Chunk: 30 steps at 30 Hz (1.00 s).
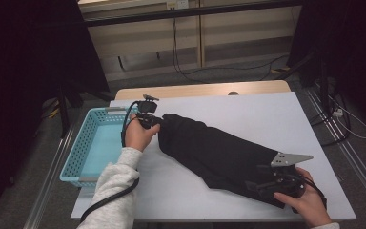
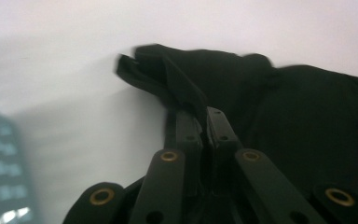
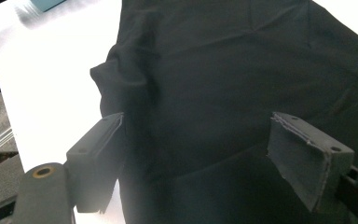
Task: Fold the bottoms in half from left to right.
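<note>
High view: a long black cloth garment [image 1: 219, 155] lies slantwise on the white worktop [image 1: 267, 114] beside a light-blue plastic basket [image 1: 83, 143].

Left gripper view — the left claw [image 2: 203, 122] pinches the garment's edge.

Right gripper view — the right claw [image 3: 196, 156] is spread over the fabric.

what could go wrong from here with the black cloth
1. The left tool is shut on just a thin fold at the end of the black cloth; a pull may let that fold slip out.
2. The right tool stands open over the other end, gripping nothing, so that end may drag or bunch on the table.
3. The blue basket sits close beside the left hand and could get bumped.
</note>
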Tool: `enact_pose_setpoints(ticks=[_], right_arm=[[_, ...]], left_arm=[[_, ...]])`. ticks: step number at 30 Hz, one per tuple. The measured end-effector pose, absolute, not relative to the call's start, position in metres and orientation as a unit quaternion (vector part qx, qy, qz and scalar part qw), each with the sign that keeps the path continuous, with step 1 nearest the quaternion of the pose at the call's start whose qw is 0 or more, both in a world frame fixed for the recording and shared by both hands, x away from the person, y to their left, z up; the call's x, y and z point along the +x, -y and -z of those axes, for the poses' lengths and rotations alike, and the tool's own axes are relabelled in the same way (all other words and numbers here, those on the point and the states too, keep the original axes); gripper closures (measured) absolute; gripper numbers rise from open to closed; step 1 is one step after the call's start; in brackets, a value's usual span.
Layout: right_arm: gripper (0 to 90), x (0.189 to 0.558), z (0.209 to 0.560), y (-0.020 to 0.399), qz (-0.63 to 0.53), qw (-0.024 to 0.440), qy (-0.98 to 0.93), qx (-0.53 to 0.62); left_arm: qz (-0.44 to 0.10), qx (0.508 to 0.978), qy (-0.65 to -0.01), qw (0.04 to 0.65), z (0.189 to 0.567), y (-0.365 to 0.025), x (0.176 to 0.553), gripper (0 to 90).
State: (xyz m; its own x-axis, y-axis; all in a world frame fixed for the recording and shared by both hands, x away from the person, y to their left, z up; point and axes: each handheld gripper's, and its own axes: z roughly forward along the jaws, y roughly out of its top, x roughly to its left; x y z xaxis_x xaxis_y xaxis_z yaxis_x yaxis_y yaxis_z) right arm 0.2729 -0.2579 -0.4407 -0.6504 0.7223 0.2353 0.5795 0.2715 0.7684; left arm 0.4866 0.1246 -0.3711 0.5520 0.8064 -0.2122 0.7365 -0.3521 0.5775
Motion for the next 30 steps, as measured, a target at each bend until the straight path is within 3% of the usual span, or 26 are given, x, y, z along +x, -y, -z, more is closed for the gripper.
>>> enact_pose_setpoints(ticks=[19,30], right_arm=[[20.6,0.273,0.442,0.256,-0.438,0.078,-0.798,0.407],[20.6,0.273,0.443,0.255,-0.435,0.077,-0.801,0.404]], left_arm=[[0.010,0.849,-0.397,0.349,0.423,-0.080,0.442,85.3],[0.005,0.848,-0.389,0.360,0.421,-0.075,0.440,85.2]])
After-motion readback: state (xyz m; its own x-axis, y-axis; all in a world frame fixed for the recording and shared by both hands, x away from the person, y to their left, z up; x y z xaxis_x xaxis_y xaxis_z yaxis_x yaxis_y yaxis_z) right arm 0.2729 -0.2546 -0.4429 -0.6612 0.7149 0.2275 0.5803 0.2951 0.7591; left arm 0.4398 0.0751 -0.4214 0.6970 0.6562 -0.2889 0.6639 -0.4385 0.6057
